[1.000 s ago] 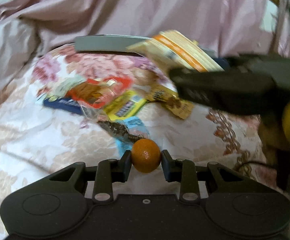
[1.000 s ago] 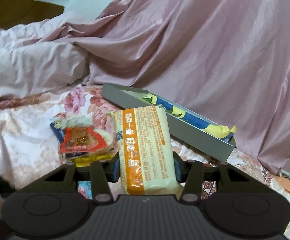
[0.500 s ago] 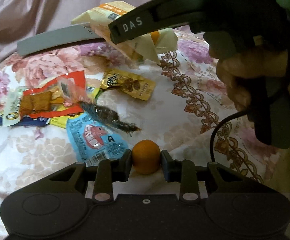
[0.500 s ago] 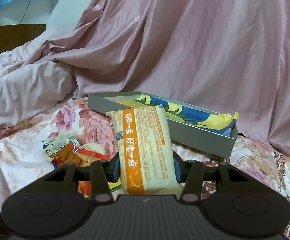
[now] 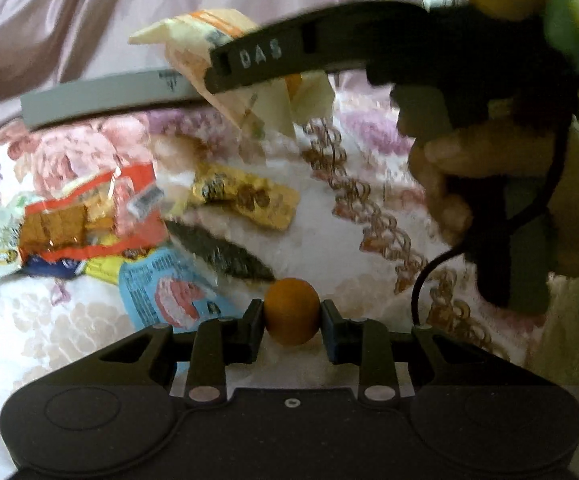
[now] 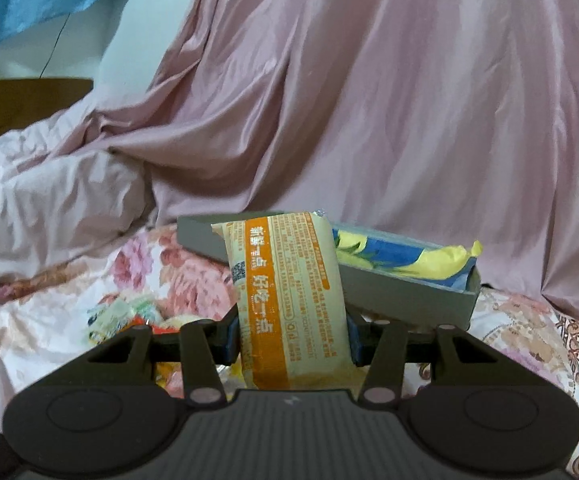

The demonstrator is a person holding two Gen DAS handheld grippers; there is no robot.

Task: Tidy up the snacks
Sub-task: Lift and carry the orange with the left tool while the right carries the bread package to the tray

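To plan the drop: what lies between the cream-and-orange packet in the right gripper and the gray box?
Nothing: in the right wrist view the packet directly overlaps the gray box behind it.

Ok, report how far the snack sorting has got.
Done: one blue-yellow packet lies in the grey box. In hand: right gripper grips the orange-striped pack; left gripper grips a small orange. Left: loose packets on the floral quilt.
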